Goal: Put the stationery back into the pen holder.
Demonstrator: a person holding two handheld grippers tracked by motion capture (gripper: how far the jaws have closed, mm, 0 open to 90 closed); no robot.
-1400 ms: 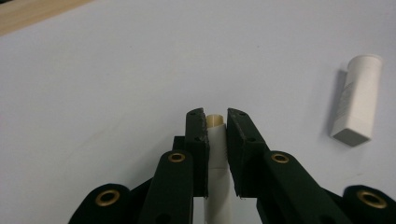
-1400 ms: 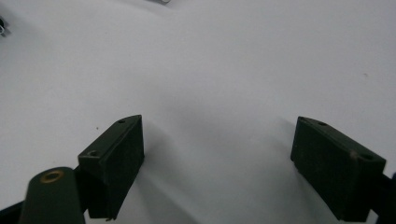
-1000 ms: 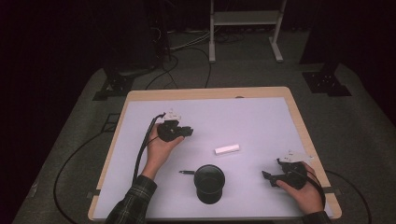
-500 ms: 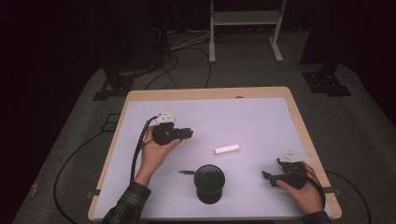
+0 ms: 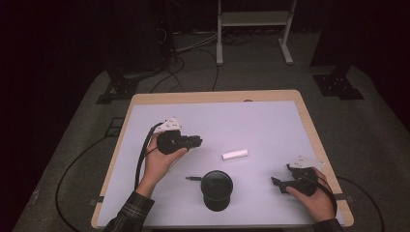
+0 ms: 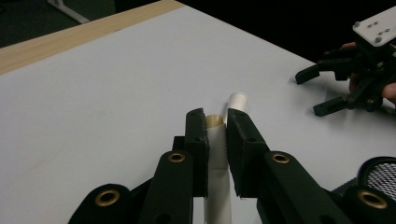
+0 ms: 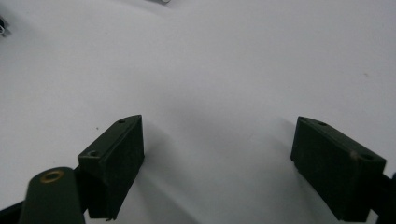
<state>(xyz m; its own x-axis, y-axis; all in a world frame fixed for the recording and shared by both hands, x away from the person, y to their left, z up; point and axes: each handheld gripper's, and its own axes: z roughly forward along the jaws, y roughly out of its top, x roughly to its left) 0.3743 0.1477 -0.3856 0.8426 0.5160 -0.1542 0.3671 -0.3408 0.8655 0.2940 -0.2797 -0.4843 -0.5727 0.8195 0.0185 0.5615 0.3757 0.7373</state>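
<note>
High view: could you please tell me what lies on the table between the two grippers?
A loose white tube lies between the left gripper and the right gripper, as the high view shows.

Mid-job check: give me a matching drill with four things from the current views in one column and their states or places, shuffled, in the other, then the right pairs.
Column one:
1. left gripper
2. right gripper
3. black mesh cup
4. white stick on the table

Column two:
A. lies free on the white mat, between the two hands
B. jaws wide apart, nothing between them
C. stands near the front edge of the table, opening up
D. jaws closed on a pale stick

Right pairs: 1-D, 2-B, 3-C, 4-A
</note>
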